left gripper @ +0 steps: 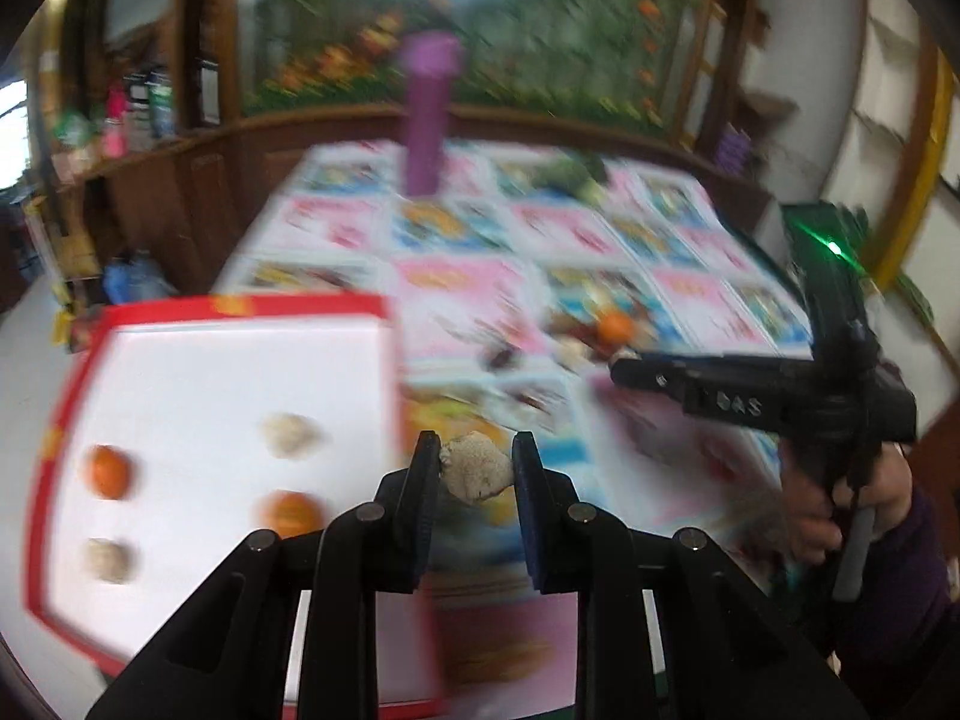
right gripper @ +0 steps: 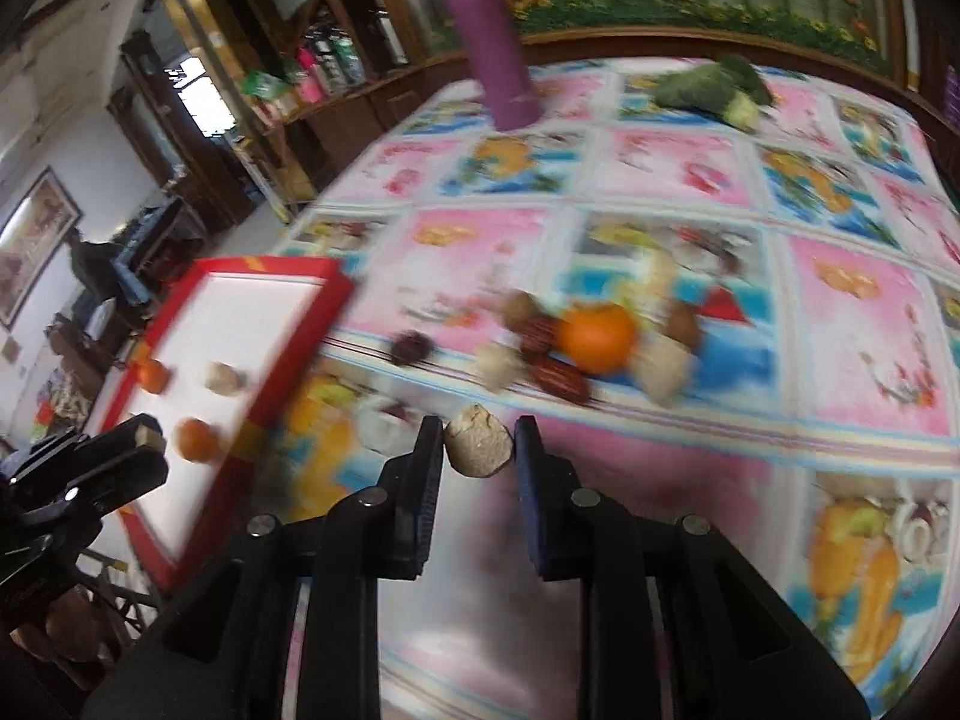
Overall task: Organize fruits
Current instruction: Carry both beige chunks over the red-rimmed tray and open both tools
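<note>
Walnuts sit pinched in both tools; the left gripper (left gripper: 475, 471) clamps a beige walnut (left gripper: 477, 474) just right of the red-rimmed tray (left gripper: 240, 305), which holds two oranges and two pale nuts; the right gripper (right gripper: 478, 447) squeezes another walnut (right gripper: 480, 445) above the fruit-print tablecloth (right gripper: 690, 180); beyond it lies a blurred pile with an orange (right gripper: 597, 337), dark dates and more nuts; a purple bottle (right gripper: 492, 36) stands farther back.
</note>
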Demonstrator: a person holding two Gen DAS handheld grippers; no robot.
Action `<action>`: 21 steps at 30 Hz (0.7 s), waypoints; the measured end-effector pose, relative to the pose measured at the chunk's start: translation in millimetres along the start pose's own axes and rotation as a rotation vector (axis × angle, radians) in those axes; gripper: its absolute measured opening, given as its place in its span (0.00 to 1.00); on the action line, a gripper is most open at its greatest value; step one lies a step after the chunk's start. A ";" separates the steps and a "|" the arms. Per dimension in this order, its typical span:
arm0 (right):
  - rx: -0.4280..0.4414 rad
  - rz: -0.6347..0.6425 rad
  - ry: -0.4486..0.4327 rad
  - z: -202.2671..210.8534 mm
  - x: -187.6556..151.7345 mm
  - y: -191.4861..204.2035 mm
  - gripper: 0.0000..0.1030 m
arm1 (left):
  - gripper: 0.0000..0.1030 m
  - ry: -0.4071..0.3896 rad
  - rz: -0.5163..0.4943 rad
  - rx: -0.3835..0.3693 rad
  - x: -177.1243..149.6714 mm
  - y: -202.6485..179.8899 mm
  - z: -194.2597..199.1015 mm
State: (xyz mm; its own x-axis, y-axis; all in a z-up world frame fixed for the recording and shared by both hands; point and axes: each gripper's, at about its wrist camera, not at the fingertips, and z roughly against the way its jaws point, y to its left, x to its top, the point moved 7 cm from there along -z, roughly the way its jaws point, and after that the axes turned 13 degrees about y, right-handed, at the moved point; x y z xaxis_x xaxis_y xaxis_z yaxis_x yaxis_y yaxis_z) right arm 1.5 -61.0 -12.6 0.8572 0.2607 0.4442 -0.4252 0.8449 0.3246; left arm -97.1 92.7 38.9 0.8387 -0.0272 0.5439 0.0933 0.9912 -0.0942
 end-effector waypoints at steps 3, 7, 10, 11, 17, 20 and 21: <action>0.047 0.072 -0.020 -3.9 21.2 52.8 0.26 | 0.23 -0.031 0.080 0.065 0.6 46.6 12.7; 0.058 0.157 -0.012 -28.9 46.7 119.1 0.26 | 0.23 -0.017 0.163 0.160 -5.2 108.1 12.9; 0.066 0.165 0.027 -56.3 59.0 145.8 0.26 | 0.23 0.014 0.185 0.184 -7.8 131.1 2.0; 0.061 0.167 0.044 -67.6 64.1 154.1 0.26 | 0.23 0.024 0.183 0.186 -8.9 134.1 -2.8; 0.027 0.140 0.108 -100.1 81.3 171.1 0.26 | 0.23 0.081 0.126 0.175 -14.2 129.4 -25.5; -0.008 0.135 0.154 -117.0 86.2 172.7 0.26 | 0.23 0.111 0.099 0.193 -14.7 127.7 -35.0; -0.007 0.130 0.168 -121.4 86.4 172.8 0.26 | 0.23 0.116 0.099 0.198 -16.3 129.5 -35.2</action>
State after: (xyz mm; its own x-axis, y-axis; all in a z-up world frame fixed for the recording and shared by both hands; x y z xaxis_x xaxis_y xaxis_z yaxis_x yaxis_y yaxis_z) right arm 37.4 164.2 -19.4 0.8320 0.4415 0.3359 -0.5337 0.8022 0.2675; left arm -79.8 216.9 -11.5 0.8954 0.0679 0.4400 -0.0900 0.9955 0.0295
